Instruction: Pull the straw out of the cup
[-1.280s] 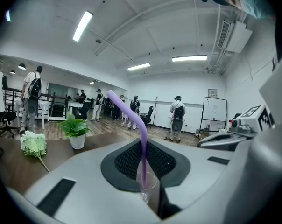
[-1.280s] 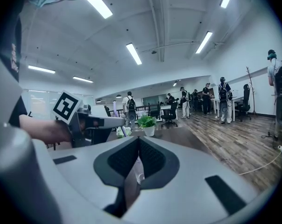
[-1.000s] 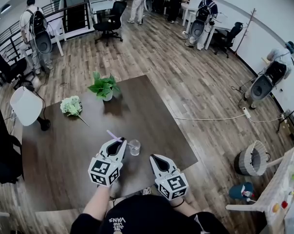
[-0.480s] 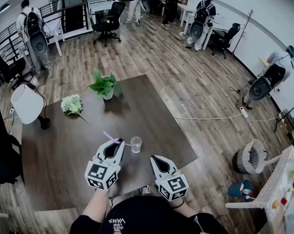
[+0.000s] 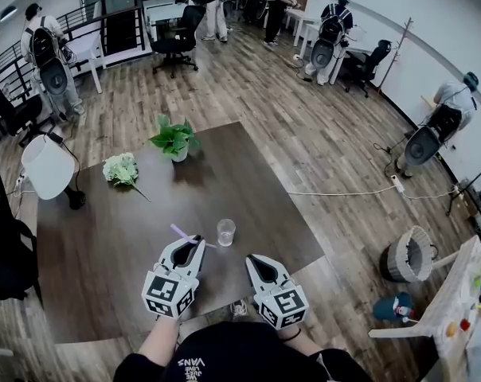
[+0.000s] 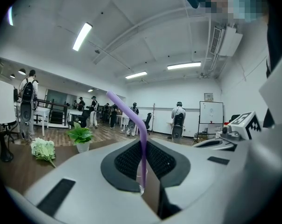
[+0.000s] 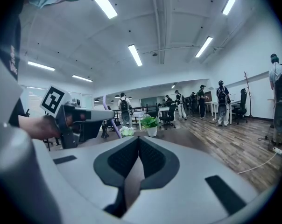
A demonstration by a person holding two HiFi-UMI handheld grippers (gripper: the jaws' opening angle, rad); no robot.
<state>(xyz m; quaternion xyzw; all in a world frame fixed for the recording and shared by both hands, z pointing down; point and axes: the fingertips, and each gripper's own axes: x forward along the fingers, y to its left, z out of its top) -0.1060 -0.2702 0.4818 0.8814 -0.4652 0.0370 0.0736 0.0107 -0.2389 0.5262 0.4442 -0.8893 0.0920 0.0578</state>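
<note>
Straw (image 5: 183, 233) already out of cup (image 5: 225, 231), pinched in left gripper (image 5: 196, 243) at lower centre; right gripper (image 5: 254, 259) closed, empty; next probably lay straw on table (image 5: 105, 237)

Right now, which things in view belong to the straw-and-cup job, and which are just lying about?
Part of the job:
- straw, gripped in the jaws of the left gripper
- cup
- right gripper, nothing in its jaws

Just lying about:
- potted plant
- white flowers
- white chair beside the table

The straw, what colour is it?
Purple. The straw shows best in the left gripper view.
</note>
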